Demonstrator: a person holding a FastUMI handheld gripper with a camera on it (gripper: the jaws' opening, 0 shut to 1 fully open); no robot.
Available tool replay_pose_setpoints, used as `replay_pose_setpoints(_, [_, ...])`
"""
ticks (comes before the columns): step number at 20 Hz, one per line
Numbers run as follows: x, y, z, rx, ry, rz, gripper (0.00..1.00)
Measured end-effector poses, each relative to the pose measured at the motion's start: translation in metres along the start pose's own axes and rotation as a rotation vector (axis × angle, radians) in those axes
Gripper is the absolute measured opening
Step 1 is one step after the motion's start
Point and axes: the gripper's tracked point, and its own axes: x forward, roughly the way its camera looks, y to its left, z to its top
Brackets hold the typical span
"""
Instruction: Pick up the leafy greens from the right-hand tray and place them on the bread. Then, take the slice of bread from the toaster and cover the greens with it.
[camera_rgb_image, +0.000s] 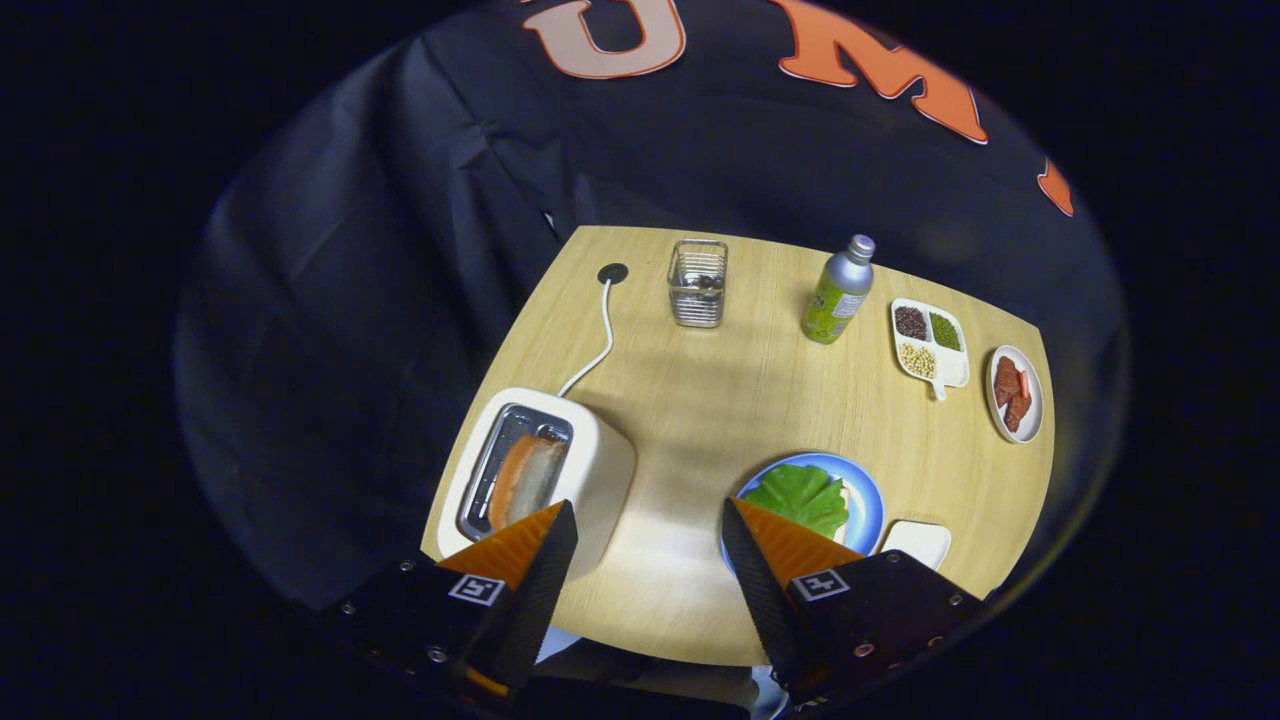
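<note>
Leafy greens (799, 496) on blue plate (868, 500), bread slice (527, 476) in toaster (600, 470), claw (650, 520) wide open, empty, bottle (837, 292) label unreadable.

Landmark: metal bottle (838, 290), standing upright at the far side of the wooden desk (700, 400). To its left, a wire-mesh basket (697, 283) with dark contents. Farther left, a round dark cable port (612, 273). To its right, a white three-compartment dish (930, 342) of beans; beyond that, a small oval plate (1015, 394) of reddish slices.
</note>
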Motion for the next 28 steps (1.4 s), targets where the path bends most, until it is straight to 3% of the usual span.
replay_pose_setpoints(7, [0.028, 0.049, -0.001, 0.022, 0.090, 0.014, 0.84])
replay_pose_setpoints(14, [0.059, 0.071, -0.008, 0.025, 0.171, -0.014, 0.68])
replay_pose_setpoints(16, [0.066, 0.073, -0.012, 0.048, 0.187, -0.031, 0.62])
replay_pose_setpoints(19, [0.076, 0.077, -0.019, 0.038, 0.223, -0.032, 0.44])
replay_pose_setpoints(23, [0.084, 0.074, -0.024, 0.048, 0.226, -0.048, 0.31])
replay_pose_setpoints(25, [0.085, 0.078, -0.022, 0.066, 0.216, -0.008, 0.21])
replay_pose_setpoints(28, [0.073, 0.076, -0.023, 0.097, 0.194, 0.074, 0.15])
